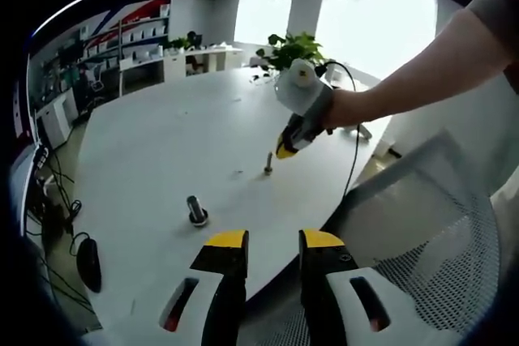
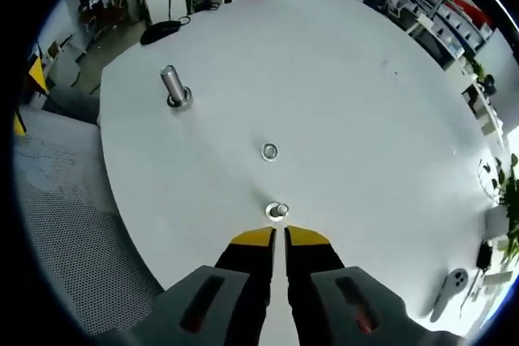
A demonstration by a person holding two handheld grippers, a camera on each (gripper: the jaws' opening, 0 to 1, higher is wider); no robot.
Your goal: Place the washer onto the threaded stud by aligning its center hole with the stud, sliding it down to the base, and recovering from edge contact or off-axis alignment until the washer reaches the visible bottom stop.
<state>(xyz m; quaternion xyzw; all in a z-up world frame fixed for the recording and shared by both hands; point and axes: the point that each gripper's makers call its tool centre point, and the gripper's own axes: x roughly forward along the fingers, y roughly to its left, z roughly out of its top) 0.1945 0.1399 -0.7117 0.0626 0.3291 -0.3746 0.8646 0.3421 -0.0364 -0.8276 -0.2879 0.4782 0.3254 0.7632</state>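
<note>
In the right gripper view we look down our right gripper (image 2: 279, 237), whose yellow-tipped jaws stand nearly together with only a thin slit between them and nothing held. Just past the tips a short threaded stud (image 2: 278, 211) rises from the white table (image 2: 365, 103), and a ring sits at its foot; we cannot tell whether that ring is a washer already seated or part of the stud's base. A little further on, apart from the stud, a washer (image 2: 269, 151) lies flat on the bare tabletop. Well off towards the table's curved edge stands a thicker metal cylinder (image 2: 172, 85) on its own round base. The table surface around the stud and washer is open on every side, and the curved edge runs close beside our jaws, with a grey mesh chair (image 2: 73, 232) beyond it. In the left gripper view our left gripper (image 1: 272, 241) hangs at the near edge of the table, jaws parted with a clear gap and empty. From there we see the right gripper (image 1: 285, 148) held in a hand (image 1: 345, 109), its tip just above and beside the stud (image 1: 268, 164), while the cylinder (image 1: 196, 210) stands nearer to us, well apart. A potted plant (image 1: 296, 48) sits at the far edge.
</note>
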